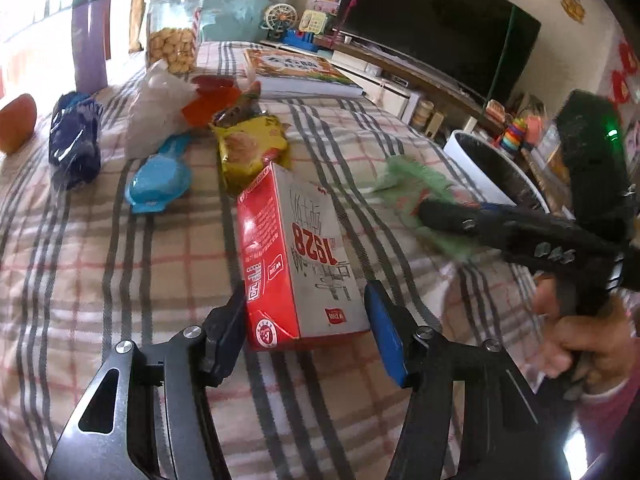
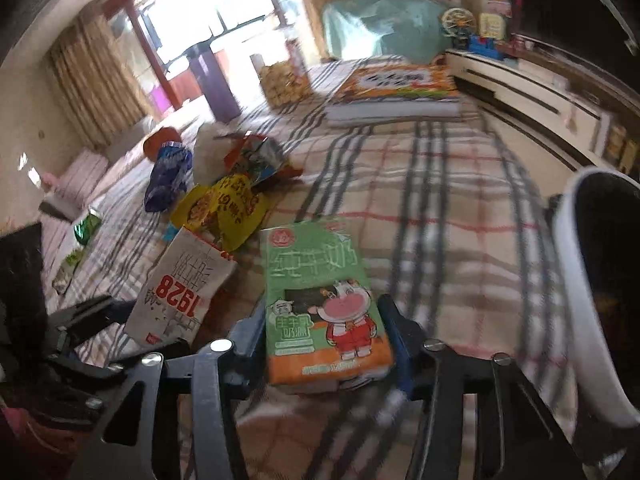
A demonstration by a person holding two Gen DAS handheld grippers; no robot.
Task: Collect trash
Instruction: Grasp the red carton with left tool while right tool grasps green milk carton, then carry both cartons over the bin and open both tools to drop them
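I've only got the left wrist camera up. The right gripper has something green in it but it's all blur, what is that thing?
Observer: It's a green milk carton with a cartoon cow printed on it. It sits between the fingers of the right gripper, with a pad against each side.
Operator: Okay. Is there any trash on the table that my view misses?
Observer: Yes. A small shiny green wrapper lies on the plaid cloth, to the left of the blue packet in the right wrist view.
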